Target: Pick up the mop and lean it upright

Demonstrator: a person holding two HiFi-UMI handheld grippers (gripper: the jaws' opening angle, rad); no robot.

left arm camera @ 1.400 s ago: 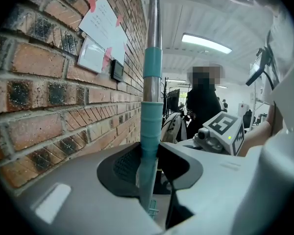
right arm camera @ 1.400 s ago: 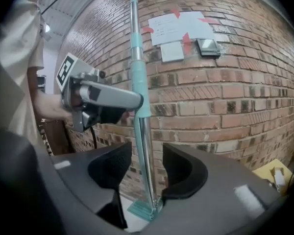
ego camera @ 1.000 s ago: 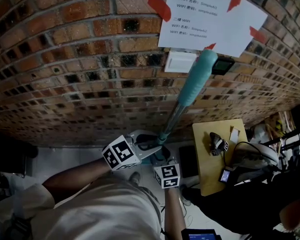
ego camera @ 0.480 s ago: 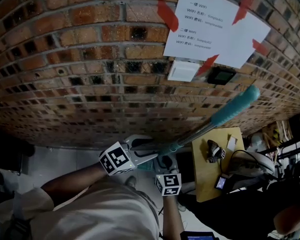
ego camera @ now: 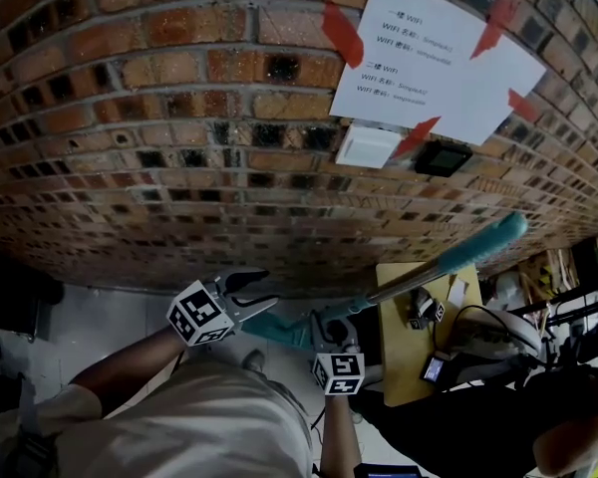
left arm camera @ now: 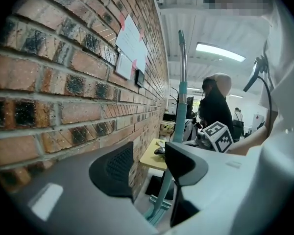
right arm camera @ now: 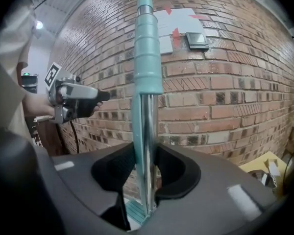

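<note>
The mop has a metal pole with a teal grip and a teal head low by the brick wall. In the head view the pole slants up to the right. My right gripper is shut on the pole. The right gripper view shows both pads of the right gripper pressing the metal pole. My left gripper is to the left of the mop and apart from it. The jaws of the left gripper are closing slightly with nothing between them. The pole stands beyond them.
Paper notices taped with red strips, a white switch plate and a black panel hang on the wall. A small yellow table with devices and cables stands at the right. A person in dark clothes is beside it.
The left gripper let go of the pole and moved left, away from it. The mop's grip swung down to the right, off the wall, with the right gripper now shut on the pole.
</note>
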